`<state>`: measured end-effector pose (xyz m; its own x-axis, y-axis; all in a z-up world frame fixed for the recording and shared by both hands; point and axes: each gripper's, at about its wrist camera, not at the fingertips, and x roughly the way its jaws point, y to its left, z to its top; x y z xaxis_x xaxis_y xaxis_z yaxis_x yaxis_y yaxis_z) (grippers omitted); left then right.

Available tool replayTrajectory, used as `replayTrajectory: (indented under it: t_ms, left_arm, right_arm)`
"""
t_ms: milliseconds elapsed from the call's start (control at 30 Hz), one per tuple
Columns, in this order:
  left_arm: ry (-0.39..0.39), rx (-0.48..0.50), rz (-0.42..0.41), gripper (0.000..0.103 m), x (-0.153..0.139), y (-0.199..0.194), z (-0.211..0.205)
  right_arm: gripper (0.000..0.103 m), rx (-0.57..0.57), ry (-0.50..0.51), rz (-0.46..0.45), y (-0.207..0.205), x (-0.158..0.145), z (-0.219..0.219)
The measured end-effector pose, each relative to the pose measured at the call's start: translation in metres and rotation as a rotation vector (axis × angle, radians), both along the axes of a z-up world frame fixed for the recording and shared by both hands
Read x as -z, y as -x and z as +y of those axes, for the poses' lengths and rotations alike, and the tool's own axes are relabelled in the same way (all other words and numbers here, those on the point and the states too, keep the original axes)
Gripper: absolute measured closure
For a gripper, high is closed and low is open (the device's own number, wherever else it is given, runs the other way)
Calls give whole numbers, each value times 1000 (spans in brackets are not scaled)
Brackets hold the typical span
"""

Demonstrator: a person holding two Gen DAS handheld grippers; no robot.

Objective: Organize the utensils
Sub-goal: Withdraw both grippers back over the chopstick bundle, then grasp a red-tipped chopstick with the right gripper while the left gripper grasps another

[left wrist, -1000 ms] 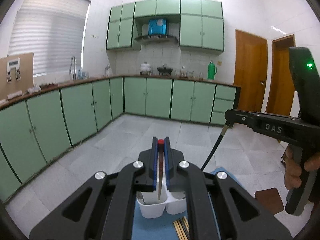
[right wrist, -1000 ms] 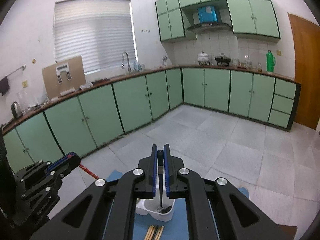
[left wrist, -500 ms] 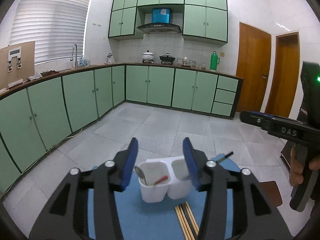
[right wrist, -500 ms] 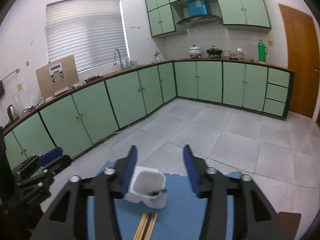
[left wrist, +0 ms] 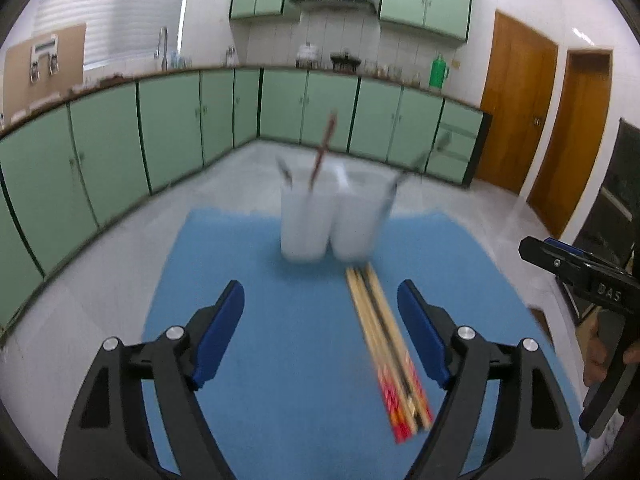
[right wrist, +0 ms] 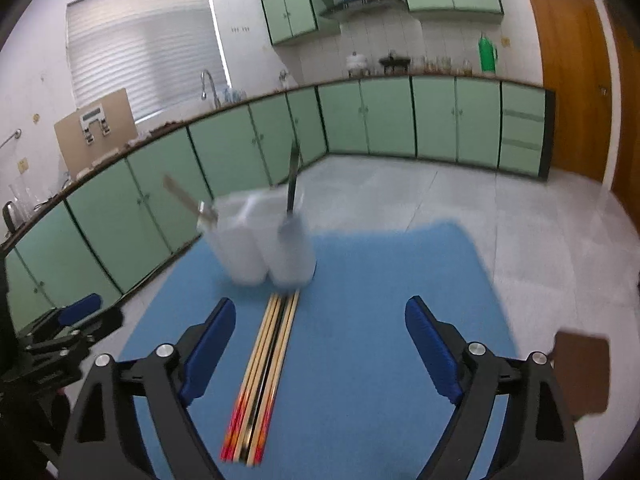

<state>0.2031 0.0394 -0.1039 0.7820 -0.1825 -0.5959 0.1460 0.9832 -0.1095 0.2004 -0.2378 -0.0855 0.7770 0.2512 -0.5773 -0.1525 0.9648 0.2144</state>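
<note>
I am in a kitchen of pale green cabinets (left wrist: 172, 128), and across the lower middle of both wrist views lies a blue mat (left wrist: 280, 320) on the desk. A second ago each gripper was clamped on a utensil held over the white holder; half a second ago both had sprung open, and now both are drawn back and lower, so the holder has shifted from under the fingers up to the centre of the frame.

At the left of the left wrist view, my left gripper (left wrist: 320, 332) hangs over the mat with its blue pads wide apart and nothing between them. Just above centre stands the white two-cup holder (left wrist: 328, 220), blurred by motion, with a red-handled utensil (left wrist: 322, 152) now standing in its left cup and a dark-handled one (left wrist: 404, 176) leaning out of the right cup. Right of centre the chopsticks (left wrist: 384, 344) lie flat on the mat, their far ends just beside the holder's base.

In the right wrist view the right gripper (right wrist: 320, 344) is equally spread and empty, with the chopsticks toward its left pad.

I judge both drops done; only the chopsticks remain to be stowed.
</note>
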Motion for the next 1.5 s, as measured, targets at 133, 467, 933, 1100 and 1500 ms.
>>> replayTrajectory:
  t_ms: [133, 467, 933, 1100, 1500]
  left_arm:
    - [-14, 12, 92, 26, 40, 14, -3]
    - [-68, -11, 204, 26, 95, 28, 4]
    - [-87, -13, 224, 22, 100, 30, -2]
    - [-92, -15, 222, 21, 98, 34, -1]
    - [-101, -14, 229, 21, 97, 37, -4]
  right_arm:
    - [17, -12, 25, 91, 22, 46, 14]
    - [17, -47, 108, 236, 44, 111, 47]
    - [18, -27, 241, 256, 40, 124, 61]
    - [20, 18, 195, 250, 46, 120, 44]
    - [93, -84, 155, 227, 48, 118, 62]
